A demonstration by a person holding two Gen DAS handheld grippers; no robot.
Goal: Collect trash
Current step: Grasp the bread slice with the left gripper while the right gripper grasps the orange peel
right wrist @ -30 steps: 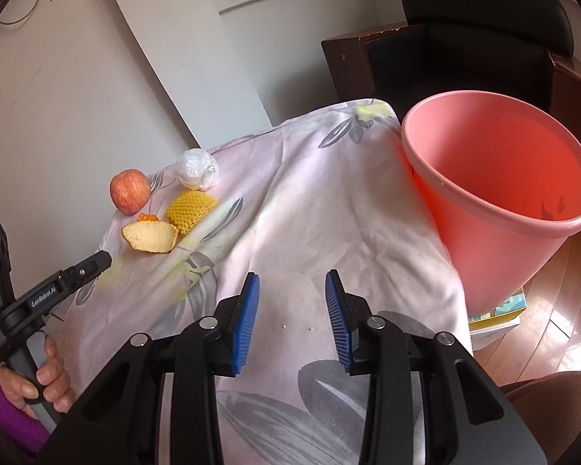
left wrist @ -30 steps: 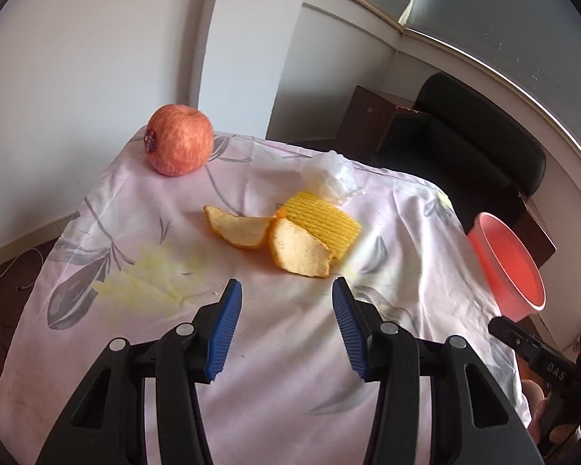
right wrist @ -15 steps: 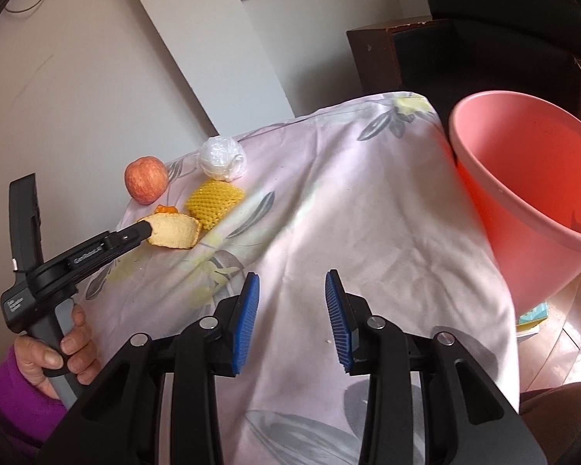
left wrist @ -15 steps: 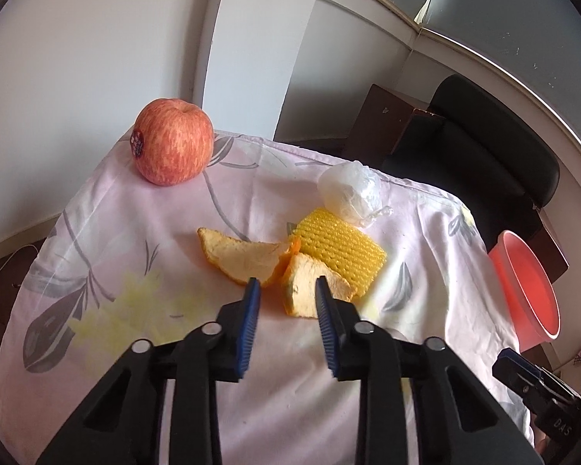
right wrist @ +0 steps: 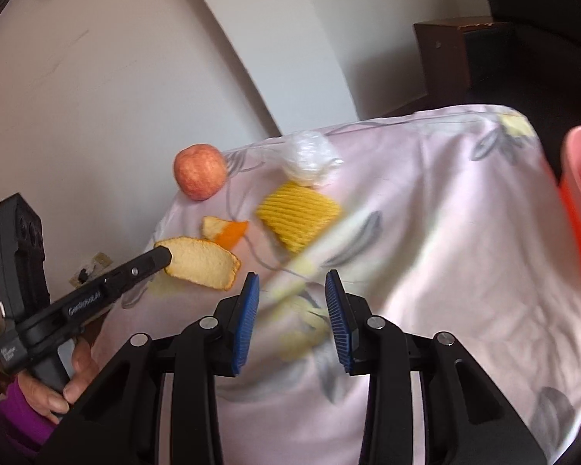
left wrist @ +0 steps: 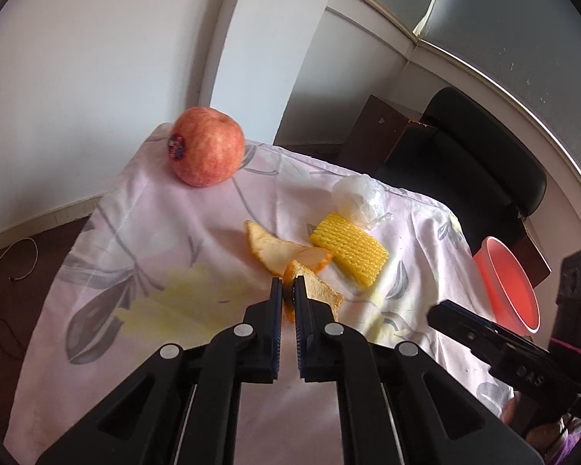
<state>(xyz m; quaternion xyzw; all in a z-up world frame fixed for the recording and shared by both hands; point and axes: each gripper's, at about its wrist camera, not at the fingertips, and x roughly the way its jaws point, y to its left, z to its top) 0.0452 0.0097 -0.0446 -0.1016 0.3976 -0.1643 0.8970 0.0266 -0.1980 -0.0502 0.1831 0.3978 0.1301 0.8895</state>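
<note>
Left gripper pinches pale curved orange peel; right gripper spread, empty. Second peel, yellow foam net, crumpled plastic left; pink plastic bin waits.

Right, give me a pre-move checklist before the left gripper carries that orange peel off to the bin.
1. Left gripper shut on the nearer orange peel: ok, both pads pinch its edge.
2. Peel clear of the tablecloth: cannot tell; neither view shows a gap beneath it.
3. Second orange peel free of the held one: cannot tell, the two overlap in the left wrist view.
4. Pink bin open and within sight: ok, it stands off the table's far right edge, mouth unblocked.
5. Right gripper out of the way: ok, open and empty over bare cloth.
6. Apple, which is not trash, left alone: ok, apart from both grippers.
</note>
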